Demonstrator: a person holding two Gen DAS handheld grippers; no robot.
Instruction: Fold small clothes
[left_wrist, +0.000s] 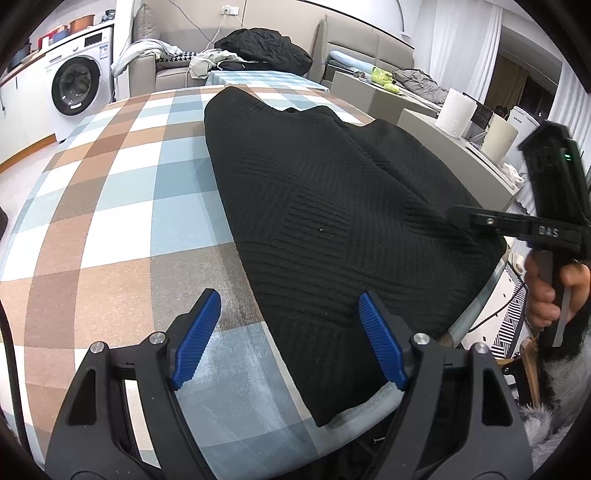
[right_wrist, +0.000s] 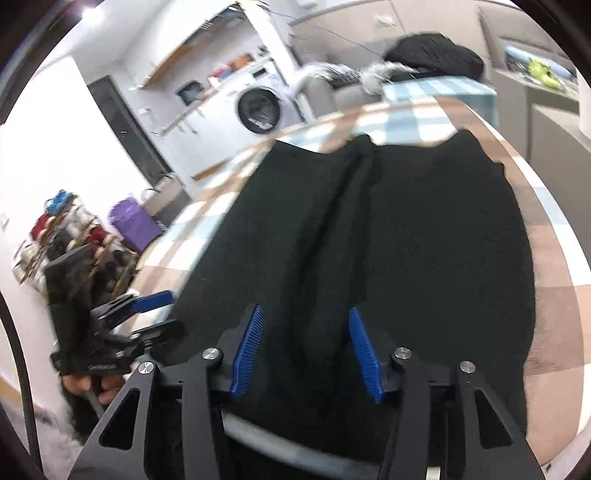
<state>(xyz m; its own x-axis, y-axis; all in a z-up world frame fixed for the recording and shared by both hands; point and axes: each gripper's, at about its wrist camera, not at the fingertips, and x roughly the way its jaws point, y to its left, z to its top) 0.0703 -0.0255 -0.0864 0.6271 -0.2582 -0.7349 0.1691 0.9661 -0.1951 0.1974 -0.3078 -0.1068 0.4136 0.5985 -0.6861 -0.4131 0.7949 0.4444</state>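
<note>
A black ribbed knit garment (left_wrist: 325, 206) lies spread flat on the checked table (left_wrist: 110, 221), reaching the near edge. My left gripper (left_wrist: 290, 341) is open, low over the garment's near left corner, one blue pad over bare cloth, the other over the knit. My right gripper (right_wrist: 308, 354) is open, straddling the garment's (right_wrist: 388, 240) near hem, nothing held. The right gripper also shows at the right of the left wrist view (left_wrist: 517, 225), above the garment's right edge. The left gripper shows at the left of the right wrist view (right_wrist: 147, 314).
A sofa with a black pile of clothes (left_wrist: 266, 48) stands beyond the table. A washing machine (left_wrist: 77, 85) is at the far left. Paper rolls (left_wrist: 456, 112) sit on a side counter at right. A cluttered shelf (right_wrist: 70, 236) stands by the wall.
</note>
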